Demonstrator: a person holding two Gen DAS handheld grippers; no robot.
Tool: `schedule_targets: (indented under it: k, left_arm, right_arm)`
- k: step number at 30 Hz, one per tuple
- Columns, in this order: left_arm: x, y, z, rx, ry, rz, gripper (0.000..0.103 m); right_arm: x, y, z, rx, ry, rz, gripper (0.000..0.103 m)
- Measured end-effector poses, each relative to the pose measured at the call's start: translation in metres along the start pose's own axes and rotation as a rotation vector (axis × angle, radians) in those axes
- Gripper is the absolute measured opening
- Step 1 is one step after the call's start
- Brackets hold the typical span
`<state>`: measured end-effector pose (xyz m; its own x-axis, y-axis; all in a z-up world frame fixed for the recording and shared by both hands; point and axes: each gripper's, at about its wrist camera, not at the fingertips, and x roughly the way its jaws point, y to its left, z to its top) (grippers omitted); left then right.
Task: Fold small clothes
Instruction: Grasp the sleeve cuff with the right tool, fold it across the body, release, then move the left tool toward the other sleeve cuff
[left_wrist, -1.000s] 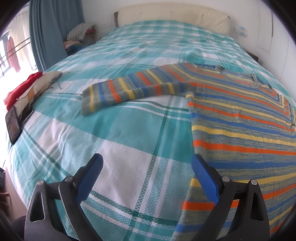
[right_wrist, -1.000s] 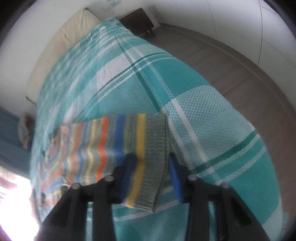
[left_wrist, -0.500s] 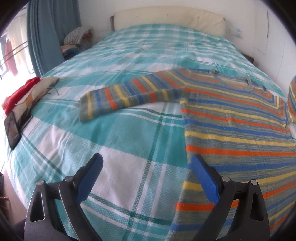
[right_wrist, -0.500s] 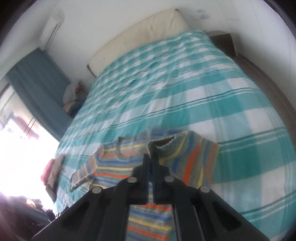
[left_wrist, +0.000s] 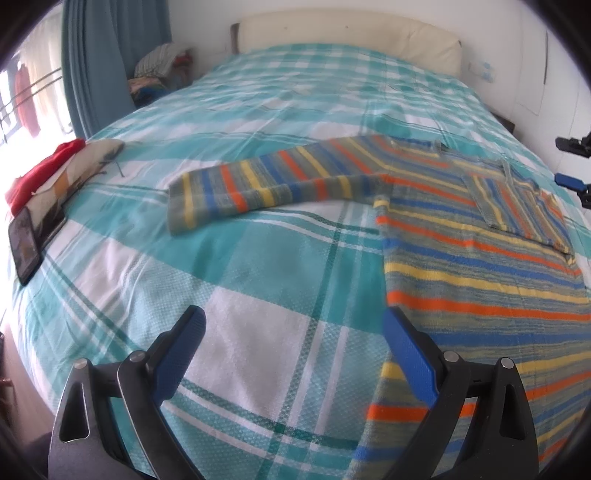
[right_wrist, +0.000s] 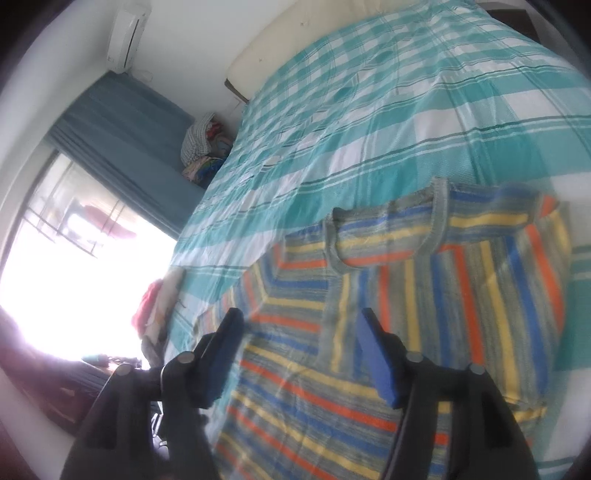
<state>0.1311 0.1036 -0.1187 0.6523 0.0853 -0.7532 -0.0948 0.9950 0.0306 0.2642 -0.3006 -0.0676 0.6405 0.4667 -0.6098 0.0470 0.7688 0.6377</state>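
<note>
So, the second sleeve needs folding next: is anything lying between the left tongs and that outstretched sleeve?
Nothing visible. Only bare teal-and-white plaid bedspread lies between the open left tongs and the outstretched sleeve of the striped knitted sweater. The red cloth and the dark phone sit off at the bed's left edge.
</note>
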Motion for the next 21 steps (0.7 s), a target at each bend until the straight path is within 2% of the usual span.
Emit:
schedule_targets:
  k: [4, 6, 8, 9, 10, 13, 16, 18, 21]
  left_arm:
    - [-0.001, -0.008, -0.001, 0.026, -0.004, -0.003, 0.097]
    - [-0.001, -0.012, -0.002, 0.049, -0.007, 0.005, 0.097]
    - [0.000, -0.016, -0.004, 0.069, -0.006, 0.015, 0.097]
    - [0.001, -0.017, -0.005, 0.076, -0.005, 0.020, 0.097]
    - [0.001, -0.018, -0.006, 0.080, -0.005, 0.023, 0.097]
    - [0.003, -0.019, -0.007, 0.086, -0.003, 0.027, 0.097]
    - [0.005, -0.021, -0.006, 0.084, 0.001, 0.029, 0.097]
    - [0.007, -0.022, -0.006, 0.083, 0.003, 0.030, 0.097]
    - [0.008, -0.021, -0.008, 0.085, 0.005, 0.040, 0.097]
  right_arm:
    - [-0.020, -0.041, -0.021, 0.038, 0.027, -0.118, 0.066]
    - [-0.023, -0.070, -0.038, 0.074, 0.077, -0.231, 0.067]
    - [-0.025, -0.090, -0.057, 0.058, 0.108, -0.382, 0.065]
    - [-0.032, -0.090, -0.066, 0.026, 0.085, -0.427, 0.056]
    - [-0.041, -0.082, -0.075, -0.021, 0.051, -0.465, 0.057]
    - [-0.063, -0.037, -0.102, -0.211, -0.049, -0.663, 0.059]
    - [-0.079, 0.004, -0.124, -0.364, -0.127, -0.805, 0.069]
    - [-0.086, 0.025, -0.134, -0.429, -0.168, -0.871, 0.073]
    - [-0.092, 0.044, -0.142, -0.458, -0.216, -0.947, 0.074]
